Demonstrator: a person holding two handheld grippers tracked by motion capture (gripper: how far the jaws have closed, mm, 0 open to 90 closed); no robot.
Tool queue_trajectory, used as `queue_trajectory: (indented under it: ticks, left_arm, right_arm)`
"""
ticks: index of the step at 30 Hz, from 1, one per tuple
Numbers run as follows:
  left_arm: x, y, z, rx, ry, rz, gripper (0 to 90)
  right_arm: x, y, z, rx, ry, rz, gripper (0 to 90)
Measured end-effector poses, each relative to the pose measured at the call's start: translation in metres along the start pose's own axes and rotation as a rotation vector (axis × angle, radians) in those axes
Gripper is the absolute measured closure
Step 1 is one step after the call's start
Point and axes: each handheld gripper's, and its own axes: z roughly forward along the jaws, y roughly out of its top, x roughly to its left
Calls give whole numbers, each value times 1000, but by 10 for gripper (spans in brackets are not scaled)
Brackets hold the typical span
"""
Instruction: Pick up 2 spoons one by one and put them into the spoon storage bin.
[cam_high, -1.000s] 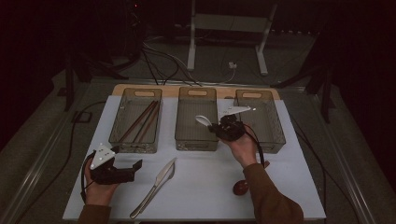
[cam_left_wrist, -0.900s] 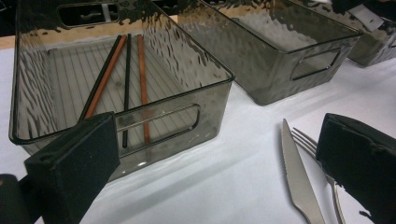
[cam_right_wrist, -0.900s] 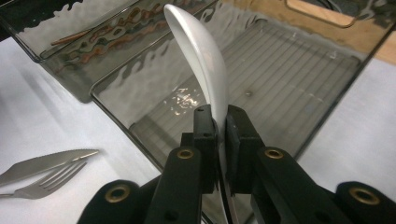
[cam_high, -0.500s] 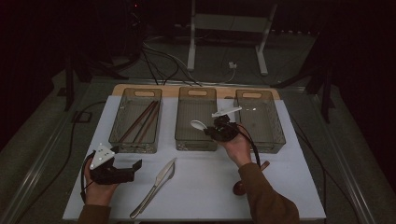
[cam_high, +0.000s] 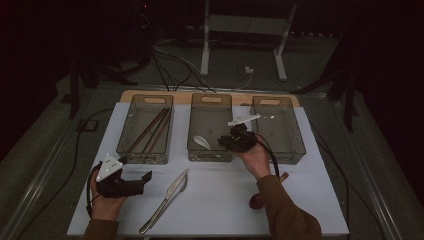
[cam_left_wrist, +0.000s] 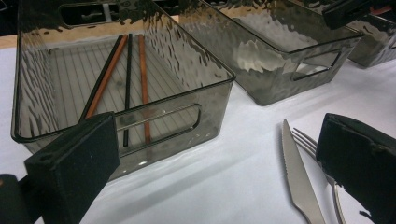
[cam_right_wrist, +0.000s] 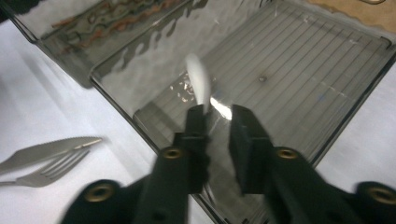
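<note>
At centre frame in the high view, the right gripper (cam_high: 231, 140) hangs over the middle ribbed, smoke-tinted plastic bin (cam_high: 210, 150). Its jaws have just been opening, a gap now showing; the white plastic spoon (cam_high: 201, 142) lies in that bin, clear of the pads. The right gripper view shows the spoon's (cam_right_wrist: 198, 79) blurred bowl beyond the jaws. The left gripper view adds a fork (cam_left_wrist: 312, 144) beside the serrated knife (cam_left_wrist: 299, 179), and chopsticks (cam_left_wrist: 127, 79) in the left bin (cam_left_wrist: 140, 122). The left gripper (cam_high: 131, 183) stands open and empty.

right hand-held gripper (cam_high: 226, 141) | jaws just opened | white spoon (cam_high: 201, 142) dropped into middle bin (cam_high: 210, 101)
</note>
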Motion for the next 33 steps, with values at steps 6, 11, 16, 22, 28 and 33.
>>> queue_trajectory:
  ticks: [6, 11, 16, 22, 28, 33]
  left_arm:
    - [1, 0, 0, 0, 3, -2, 7]
    - [1, 0, -1, 0, 5, -3, 7]
    - [1, 0, 0, 1, 5, -6, 7]
    - [1, 0, 0, 2, 5, -9, 7]
    - [1, 0, -1, 1, 5, -11, 7]
    - [2, -1, -1, 2, 6, -15, 7]
  right_arm:
    - [1, 1, -8, -33, -18, 10, 359]
    - [0, -1, -18, -37, -21, 11, 172]
    - [-3, -5, -31, -43, -34, -4, 107]
    - [-8, -11, -46, -39, -26, -12, 0]
    - [-11, -17, -56, -50, -35, -9, 0]
    - [-14, -23, -60, -53, -28, -8, 0]
